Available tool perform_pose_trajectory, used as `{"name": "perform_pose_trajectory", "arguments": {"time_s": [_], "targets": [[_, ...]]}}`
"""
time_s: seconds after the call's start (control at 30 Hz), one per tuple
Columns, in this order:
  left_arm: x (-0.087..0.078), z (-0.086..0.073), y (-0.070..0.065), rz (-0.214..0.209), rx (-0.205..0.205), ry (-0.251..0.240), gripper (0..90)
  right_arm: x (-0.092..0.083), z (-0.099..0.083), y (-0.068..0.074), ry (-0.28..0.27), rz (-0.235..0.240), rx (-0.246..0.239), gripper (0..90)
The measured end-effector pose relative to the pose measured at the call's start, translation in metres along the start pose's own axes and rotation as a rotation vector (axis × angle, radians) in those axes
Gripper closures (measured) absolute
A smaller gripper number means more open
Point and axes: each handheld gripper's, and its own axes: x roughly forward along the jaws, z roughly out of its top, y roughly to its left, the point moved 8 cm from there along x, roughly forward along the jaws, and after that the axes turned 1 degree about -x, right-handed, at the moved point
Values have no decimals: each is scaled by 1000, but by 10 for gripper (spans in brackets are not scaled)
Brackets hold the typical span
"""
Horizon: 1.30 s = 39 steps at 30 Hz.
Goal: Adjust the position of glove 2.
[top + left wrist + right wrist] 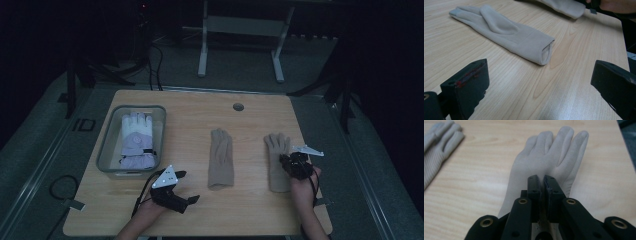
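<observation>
Two beige gloves lie flat on the wooden table. The middle glove [221, 157] [506, 35] [436, 150] has its cuff toward me. The right glove [277, 150] [554, 152] [564, 6] lies fingers away, and my right gripper [287, 162] [543, 178] is shut, its tips pressed together on that glove's palm. My left gripper [189, 186] [539, 87] stands open just over the table at the front left, pointing toward the middle glove's cuff, with nothing between its jaws.
A clear plastic bin [107, 145] at the table's left holds a white and lavender padded glove [136, 140]. A round cable hole [238, 106] sits near the far edge. Bare wood lies between the two beige gloves and along the front edge.
</observation>
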Motion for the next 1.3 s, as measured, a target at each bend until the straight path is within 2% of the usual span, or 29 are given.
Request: {"name": "perform_pose_trajectory", "arguments": {"time_s": [0.1, 0.2, 0.3, 0.43, 0.47, 0.5, 0.63, 0.67, 0.77, 0.93, 1.03, 1.1, 1.17, 1.23, 1.3], "targets": [[0, 1, -1, -2, 3, -2, 18, 1, -10, 3, 23, -2, 8, 836], [1, 0, -2, -4, 6, 2, 18, 4, -17, 3, 43, 9, -27, 833], [1, 0, -2, -3, 9, 5, 19, 7, -19, 1, 49, 14, -34, 829], [1, 0, -1, -4, 8, 1, 18, 12, -24, -1, 57, 19, -71, 772], [1, 0, -2, -4, 7, 2, 18, 13, -24, 1, 46, 55, -99, 670], [1, -1, -2, -4, 8, 4, 19, 12, -24, 1, 44, 65, -108, 642], [2, -1, -2, -3, 8, 5, 18, 8, -20, -1, 22, 78, -152, 615], [2, -1, -2, -2, 8, 6, 18, 5, -17, -2, 7, 106, -185, 593], [1, -1, -1, 6, 11, 11, 19, 2, -16, -4, -9, 137, -228, 577], [1, -1, -3, 2, 15, 12, 18, 9, -25, -10, 19, 153, -243, 561], [1, -2, -3, 3, 17, 14, 18, 11, -27, -10, 23, 165, -229, 570], [2, -3, -1, 13, 9, 19, 18, 12, -28, -9, 7, 177, -245, 639], [2, -3, -1, 14, 10, 19, 19, 11, -29, -8, 3, 175, -252, 746], [2, -2, -2, 16, 10, 16, 19, 11, -29, -5, -7, 151, -254, 809], [2, -2, -2, 15, 11, 17, 19, 11, -29, -4, -5, 143, -218, 830]]}}
